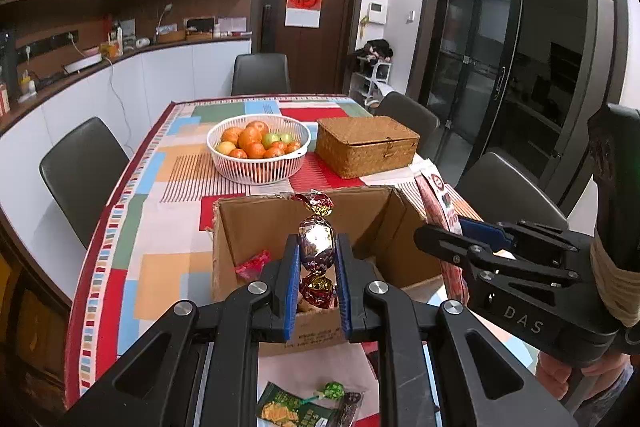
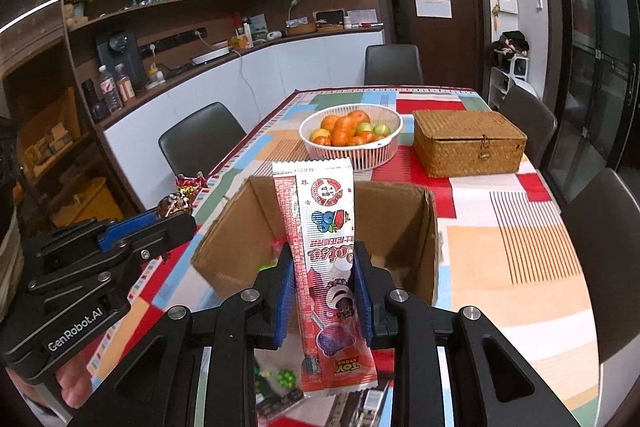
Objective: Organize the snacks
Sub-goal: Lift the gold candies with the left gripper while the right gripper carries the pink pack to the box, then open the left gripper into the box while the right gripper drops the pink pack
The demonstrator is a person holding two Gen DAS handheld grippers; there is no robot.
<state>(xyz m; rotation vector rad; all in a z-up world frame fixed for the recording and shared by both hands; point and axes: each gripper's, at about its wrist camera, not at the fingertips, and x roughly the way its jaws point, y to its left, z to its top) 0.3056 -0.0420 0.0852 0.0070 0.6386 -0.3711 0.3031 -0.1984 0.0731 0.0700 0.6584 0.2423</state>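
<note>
My left gripper (image 1: 317, 251) is shut on a foil-wrapped candy (image 1: 316, 241), held upright over the near edge of an open cardboard box (image 1: 256, 223). A small red wrapper (image 1: 252, 264) lies inside the box. My right gripper (image 2: 323, 279) is shut on a long red-and-white snack packet (image 2: 326, 247), held upright just in front of the same box (image 2: 424, 247). The right gripper also shows in the left wrist view (image 1: 460, 231), at the box's right side. The left gripper and its candy (image 2: 176, 205) show at the left of the right wrist view.
A white basket of fruit (image 1: 259, 147) and a closed wicker box (image 1: 366, 145) stand beyond the cardboard box on the patchwork tablecloth (image 1: 160, 219). A green snack packet (image 1: 288, 409) and a green lollipop (image 1: 333, 391) lie near the front edge. Dark chairs (image 1: 82, 171) surround the table.
</note>
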